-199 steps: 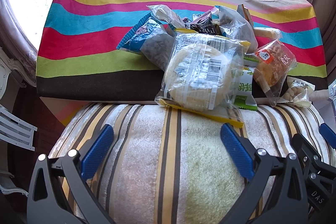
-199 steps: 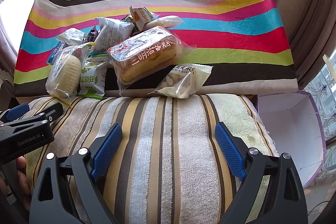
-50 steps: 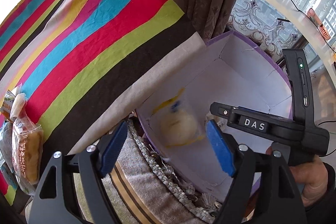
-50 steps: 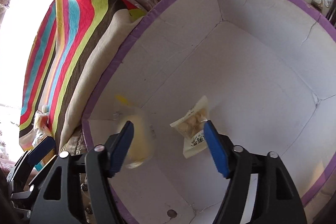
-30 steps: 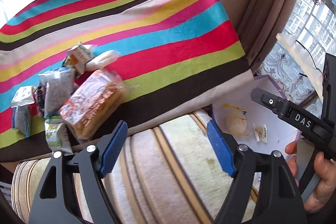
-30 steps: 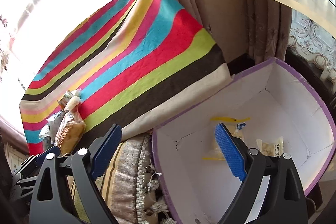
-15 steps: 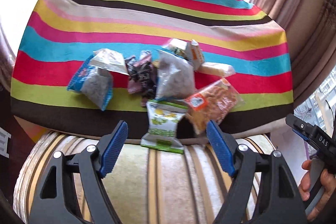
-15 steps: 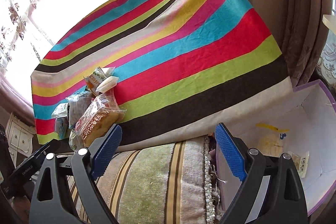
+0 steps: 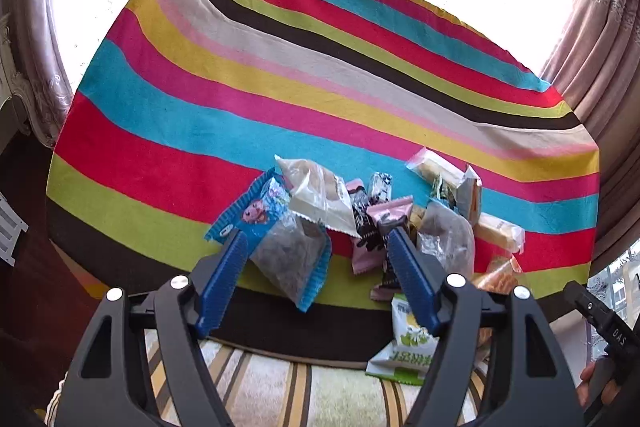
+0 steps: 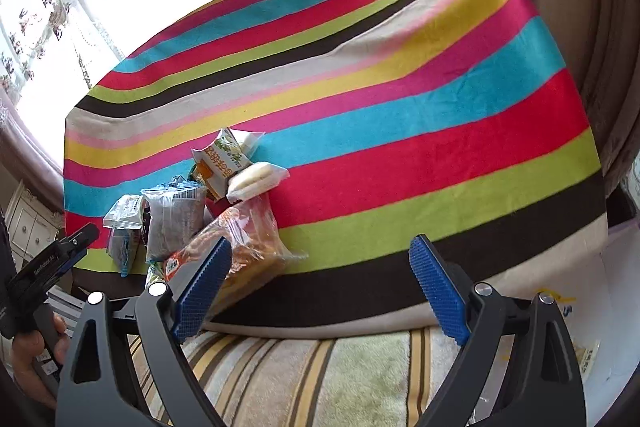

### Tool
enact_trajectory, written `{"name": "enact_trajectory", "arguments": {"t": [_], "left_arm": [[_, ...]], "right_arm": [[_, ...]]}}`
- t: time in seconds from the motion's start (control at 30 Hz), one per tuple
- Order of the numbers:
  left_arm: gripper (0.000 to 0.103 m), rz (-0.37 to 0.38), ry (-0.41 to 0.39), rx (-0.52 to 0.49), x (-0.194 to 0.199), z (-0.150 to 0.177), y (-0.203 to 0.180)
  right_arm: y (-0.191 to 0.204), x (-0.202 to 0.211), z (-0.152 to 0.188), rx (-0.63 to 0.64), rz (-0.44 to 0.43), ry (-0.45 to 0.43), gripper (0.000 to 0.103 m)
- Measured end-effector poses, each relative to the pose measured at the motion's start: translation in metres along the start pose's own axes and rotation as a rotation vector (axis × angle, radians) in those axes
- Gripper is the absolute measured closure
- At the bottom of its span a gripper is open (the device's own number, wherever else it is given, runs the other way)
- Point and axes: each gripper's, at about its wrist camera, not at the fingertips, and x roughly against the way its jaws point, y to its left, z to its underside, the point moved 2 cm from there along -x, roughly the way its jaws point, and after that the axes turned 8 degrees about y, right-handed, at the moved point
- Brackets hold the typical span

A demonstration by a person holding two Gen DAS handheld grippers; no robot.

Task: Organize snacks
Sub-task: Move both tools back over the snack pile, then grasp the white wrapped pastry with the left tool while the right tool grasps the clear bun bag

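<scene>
A pile of snack packets lies on the striped cloth (image 9: 320,75). My left gripper (image 9: 318,239) hovers over the pile, its jaws closing. A blue-edged packet (image 9: 288,259) of dark bits shows between the fingers, and the pads do not press on it. Beside it lie a clear white packet (image 9: 316,195), a pink packet (image 9: 384,223) and a green-and-white packet (image 9: 412,347). My right gripper (image 10: 322,245) is open and empty above the cloth's near edge. An orange bread packet (image 10: 248,239) lies just by its left finger.
A striped towel cushion (image 10: 320,367) lies in front of the cloth. At the lower right of the right wrist view is the white inside of a box (image 10: 612,267) holding a yellow-trimmed packet (image 10: 560,301). Curtains (image 10: 580,7) hang to the right.
Both views have swung away from the box and back to the snack pile. The left gripper has come closer over the pile, rolled, and its jaws have narrowed a little.
</scene>
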Motion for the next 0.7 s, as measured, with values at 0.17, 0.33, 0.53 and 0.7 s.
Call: {"name": "enact_trajectory", "arguments": {"t": [0.17, 0.33, 0.53, 0.7], "left_arm": [[0.030, -0.037, -0.005, -0.005, -0.014, -0.018, -0.001], [0.030, -0.097, 0.044, -0.024, -0.036, -0.028, -0.002], [0.029, -0.206, 0.079, -0.112, -0.054, -0.034, -0.016], [0.028, -0.257, 0.122, -0.153, -0.072, -0.033, -0.020]], "right_arm": [[0.025, -0.014, -0.021, 0.099, 0.044, -0.007, 0.015], [0.042, -0.035, -0.041, 0.196, 0.101, 0.025, 0.015], [0.056, -0.066, -0.057, 0.301, 0.158, 0.080, 0.015], [0.061, -0.094, -0.061, 0.353, 0.168, 0.146, 0.015]]}}
